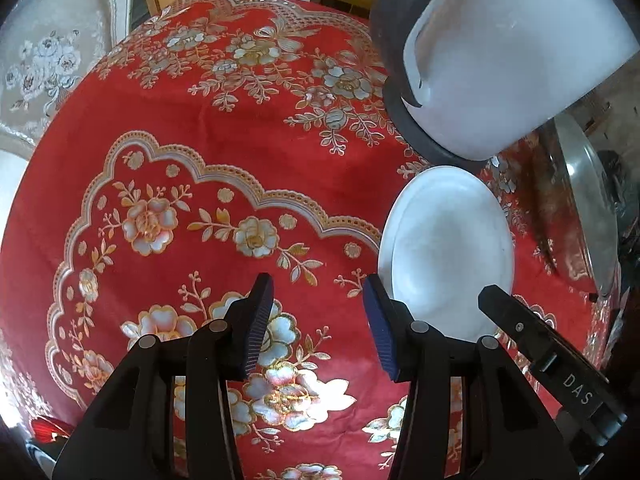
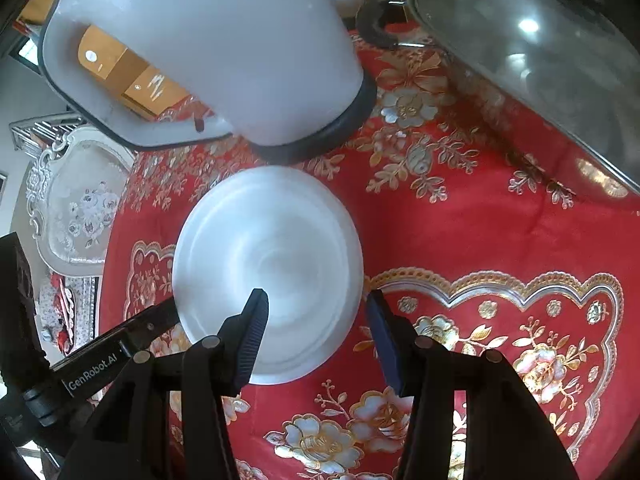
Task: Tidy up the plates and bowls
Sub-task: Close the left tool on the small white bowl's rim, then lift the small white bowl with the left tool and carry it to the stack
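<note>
A stack of white plates and bowls (image 2: 272,264) sits on the red flowered tablecloth (image 2: 460,232), just in front of a white kettle. It also shows in the left wrist view (image 1: 448,248), at the right. My right gripper (image 2: 316,328) is open and empty, hovering over the near right edge of the stack. My left gripper (image 1: 318,324) is open and empty, above bare cloth to the left of the stack. The right gripper's body (image 1: 552,352) shows at the lower right of the left wrist view.
A white electric kettle (image 2: 224,48) on a black base stands behind the stack. A glass pot lid (image 2: 528,52) lies at the right. An upholstered chair (image 1: 56,52) stands beyond the table's far left edge.
</note>
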`<action>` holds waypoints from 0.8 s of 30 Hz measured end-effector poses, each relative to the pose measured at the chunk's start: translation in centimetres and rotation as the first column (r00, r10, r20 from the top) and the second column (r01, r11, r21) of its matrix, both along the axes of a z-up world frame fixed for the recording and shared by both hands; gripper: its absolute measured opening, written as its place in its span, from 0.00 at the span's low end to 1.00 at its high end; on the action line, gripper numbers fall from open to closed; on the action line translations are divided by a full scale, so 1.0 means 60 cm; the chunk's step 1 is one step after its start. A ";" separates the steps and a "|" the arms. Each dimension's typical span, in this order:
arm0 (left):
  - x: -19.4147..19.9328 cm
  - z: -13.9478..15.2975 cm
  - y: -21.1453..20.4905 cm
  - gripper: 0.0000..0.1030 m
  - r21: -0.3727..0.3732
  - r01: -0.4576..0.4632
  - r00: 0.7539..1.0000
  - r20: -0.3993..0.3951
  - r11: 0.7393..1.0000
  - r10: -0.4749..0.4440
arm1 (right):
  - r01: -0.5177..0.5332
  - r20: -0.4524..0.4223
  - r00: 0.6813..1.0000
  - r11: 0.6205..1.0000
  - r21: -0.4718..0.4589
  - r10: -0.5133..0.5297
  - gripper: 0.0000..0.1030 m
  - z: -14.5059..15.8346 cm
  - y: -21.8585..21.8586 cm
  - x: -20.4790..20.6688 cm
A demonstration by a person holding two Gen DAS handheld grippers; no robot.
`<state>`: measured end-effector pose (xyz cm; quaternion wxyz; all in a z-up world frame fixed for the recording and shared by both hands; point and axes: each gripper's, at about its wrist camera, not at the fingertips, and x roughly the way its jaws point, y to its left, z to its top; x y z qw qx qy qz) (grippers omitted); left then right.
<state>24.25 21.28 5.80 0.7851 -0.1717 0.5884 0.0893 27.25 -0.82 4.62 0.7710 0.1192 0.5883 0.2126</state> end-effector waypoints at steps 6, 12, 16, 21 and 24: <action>0.002 0.017 0.002 0.45 -0.060 -0.003 1.000 0.025 0.998 0.004 | 0.006 0.003 1.000 1.000 -0.010 -0.006 0.50 0.001 -0.014 0.005; 0.002 0.027 0.008 0.45 -0.110 -0.006 0.999 0.037 0.994 0.010 | 0.015 -0.002 1.000 1.000 -0.004 -0.015 0.50 0.002 -0.026 0.007; -0.001 0.032 0.013 0.45 -0.113 -0.016 0.999 0.047 0.993 0.021 | 0.015 -0.004 1.000 1.000 -0.006 -0.015 0.50 0.000 -0.023 0.006; 0.007 0.027 0.007 0.45 -0.111 0.000 0.999 0.041 0.994 0.005 | 0.010 -0.005 1.000 1.000 -0.008 -0.010 0.50 0.000 -0.008 0.006; 0.022 0.009 -0.001 0.45 -0.128 -0.002 1.000 0.018 0.992 0.004 | -0.005 0.008 1.000 1.000 -0.015 0.006 0.50 0.002 0.002 0.005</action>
